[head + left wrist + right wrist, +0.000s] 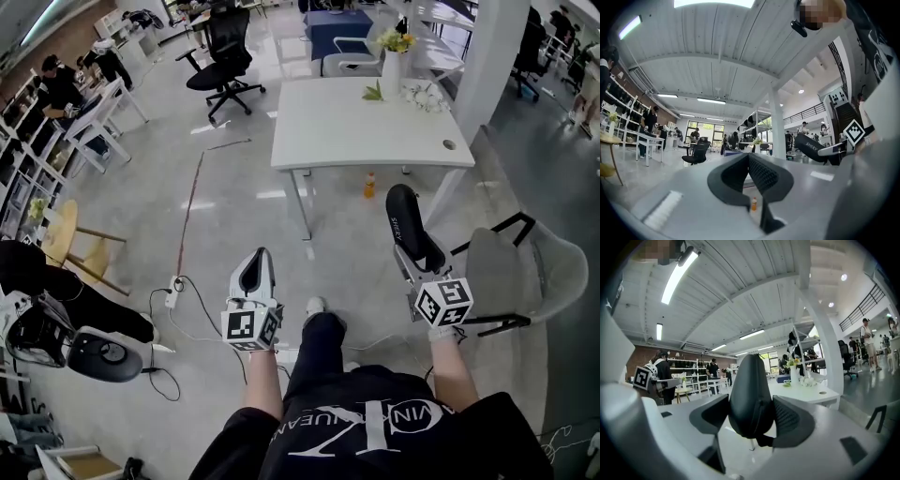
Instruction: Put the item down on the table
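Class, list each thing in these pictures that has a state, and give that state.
Black oval zip case: held in the air, not yet down.
Right gripper: closed on that case.
Left gripper: jaws together, empty.
White rectangular table: case not on it.
Small orange bottle: upright on floor.

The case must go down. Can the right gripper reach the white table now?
Probably not yet: the right gripper, holding the black case, sits short of the white table; nothing blocks the way.

Table (375, 127) ahead; vase (392, 62) on its far edge, bottle (369, 185) on floor under it. Chair (525, 267) right, beside table. Case (405, 211) in right gripper (751, 404), short of table.
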Motion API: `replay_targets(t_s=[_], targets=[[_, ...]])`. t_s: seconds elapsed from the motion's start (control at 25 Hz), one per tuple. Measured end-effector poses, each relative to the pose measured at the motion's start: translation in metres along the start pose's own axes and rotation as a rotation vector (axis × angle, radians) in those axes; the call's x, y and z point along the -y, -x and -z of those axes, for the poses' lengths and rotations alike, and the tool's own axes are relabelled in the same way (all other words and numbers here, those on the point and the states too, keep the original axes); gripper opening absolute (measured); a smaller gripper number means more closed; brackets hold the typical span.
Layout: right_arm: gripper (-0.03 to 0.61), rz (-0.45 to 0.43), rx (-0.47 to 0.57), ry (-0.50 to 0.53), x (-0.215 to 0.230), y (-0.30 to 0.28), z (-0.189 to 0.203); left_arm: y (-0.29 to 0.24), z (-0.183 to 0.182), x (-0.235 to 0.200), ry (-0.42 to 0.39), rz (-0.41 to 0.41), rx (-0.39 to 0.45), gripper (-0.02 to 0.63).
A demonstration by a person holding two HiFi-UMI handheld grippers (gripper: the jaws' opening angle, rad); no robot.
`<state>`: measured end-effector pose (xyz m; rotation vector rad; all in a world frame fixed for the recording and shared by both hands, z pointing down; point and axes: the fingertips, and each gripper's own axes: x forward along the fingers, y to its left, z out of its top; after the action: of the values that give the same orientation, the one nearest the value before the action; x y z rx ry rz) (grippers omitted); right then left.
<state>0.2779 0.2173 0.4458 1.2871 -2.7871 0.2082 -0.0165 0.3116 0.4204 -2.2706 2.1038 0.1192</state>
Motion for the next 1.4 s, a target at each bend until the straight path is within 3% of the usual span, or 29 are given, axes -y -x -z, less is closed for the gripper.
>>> replay_targets(t_s=[0.24, 0.48, 0.76, 1.4], targets=[[0.290, 0.027, 0.006, -0.013, 0.030, -0.054, -0.007, -0.065, 0.006, -0.019, -0.009, 0.033, 0.013, 0.011], [0.290, 0.037, -0.004, -0.013, 0.042, -0.131, -0.025, -0.136, 0.011, -0.071, 0.013, 0.036, 0.001, 0.011], [0.290, 0.071, -0.052, -0.033, 0.059, -0.205, -0.022, -0.212, 0.022, -0.102, 0.021, 0.098, -0.028, 0.011], [0.290, 0.097, -0.127, -0.046, 0.059, -0.345, -0.009, -0.323, 0.059, -0.189, 0.077, 0.148, -0.084, 0.011]])
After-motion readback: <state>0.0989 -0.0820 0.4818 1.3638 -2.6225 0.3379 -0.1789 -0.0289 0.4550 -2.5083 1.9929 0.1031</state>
